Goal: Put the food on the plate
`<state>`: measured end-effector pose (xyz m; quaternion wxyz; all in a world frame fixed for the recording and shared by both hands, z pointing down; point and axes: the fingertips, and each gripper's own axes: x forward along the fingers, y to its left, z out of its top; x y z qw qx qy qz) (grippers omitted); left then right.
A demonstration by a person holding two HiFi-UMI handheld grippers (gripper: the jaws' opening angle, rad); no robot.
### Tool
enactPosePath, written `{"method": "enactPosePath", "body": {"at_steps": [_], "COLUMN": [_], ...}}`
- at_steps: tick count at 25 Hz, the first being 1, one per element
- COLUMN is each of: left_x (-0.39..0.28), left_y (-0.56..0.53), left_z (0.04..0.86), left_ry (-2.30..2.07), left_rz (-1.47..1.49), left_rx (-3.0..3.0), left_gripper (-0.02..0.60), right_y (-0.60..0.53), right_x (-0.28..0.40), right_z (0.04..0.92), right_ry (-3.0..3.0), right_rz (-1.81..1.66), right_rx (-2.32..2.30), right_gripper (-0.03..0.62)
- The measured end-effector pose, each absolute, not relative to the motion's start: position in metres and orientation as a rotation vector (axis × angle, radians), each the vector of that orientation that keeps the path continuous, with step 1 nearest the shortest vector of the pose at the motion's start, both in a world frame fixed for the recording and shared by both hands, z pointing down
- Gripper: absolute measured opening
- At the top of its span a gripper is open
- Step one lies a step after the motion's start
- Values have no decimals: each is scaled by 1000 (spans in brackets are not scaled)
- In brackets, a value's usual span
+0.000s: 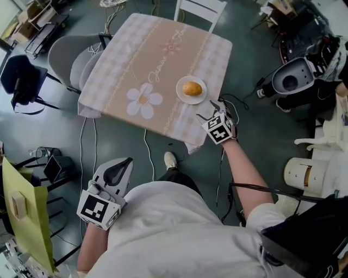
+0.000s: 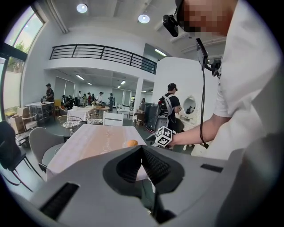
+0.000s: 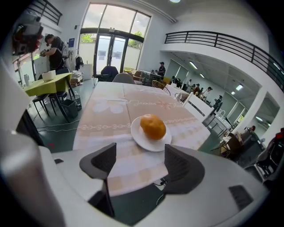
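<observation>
An orange bun-like food (image 1: 191, 88) (image 3: 153, 126) lies on a small white plate (image 1: 182, 95) (image 3: 138, 137) near the table's right front corner; it also shows small as the food (image 2: 130, 143) in the left gripper view. My right gripper (image 1: 213, 109) (image 3: 138, 164) hovers just off the table edge in front of the plate, open, with nothing between its jaws. My left gripper (image 1: 113, 172) (image 2: 141, 165) is held low beside my body, away from the table, its jaws shut and empty.
The table (image 1: 136, 49) wears a pink checked cloth with a white flower print (image 1: 144, 100). A grey chair (image 1: 73, 57) stands at its left, a white chair (image 1: 200, 10) at the far side. Cables (image 1: 145, 149) run across the floor, and equipment (image 1: 293, 79) stands to the right.
</observation>
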<state>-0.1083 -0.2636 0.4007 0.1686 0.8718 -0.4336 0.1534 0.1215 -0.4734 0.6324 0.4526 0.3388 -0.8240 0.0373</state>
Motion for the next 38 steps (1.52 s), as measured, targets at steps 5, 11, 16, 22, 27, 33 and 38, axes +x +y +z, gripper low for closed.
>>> {"method": "enactPosePath", "body": {"at_steps": [5,11,16,22,27,33,38], "left_x": [-128,-160,-182,-195,-192,-181,-145], "left_y": [-225,-168,-119,-56,-14,7,21], "left_z": [401,411,416,424,429,427,421], "left_ry": [-1142,-1045,-994,-911,-816,-766,-682], "left_rz": [426,436,402,384,407,415,420], "left_rx": [2567,2649,2679,2691,2712,2743,2792], "left_gripper": [9,9,10,9,9,9,9], "right_y": [-398,-296,-205,-103,-44,-1,28], "right_x": [116,81,38,-4,-27,-40,-26], "right_z": [601,571,552,513,479,450,440], "right_ry": [-2033,-2117,-2206,-2282,-2356,-2405,-2418], "right_rz": [108,209,304,327,304,228,223], "right_rx": [977,1108,1115,1139,1152,1146,1173], "right_gripper": [192,45,15,12,12,12,12]}}
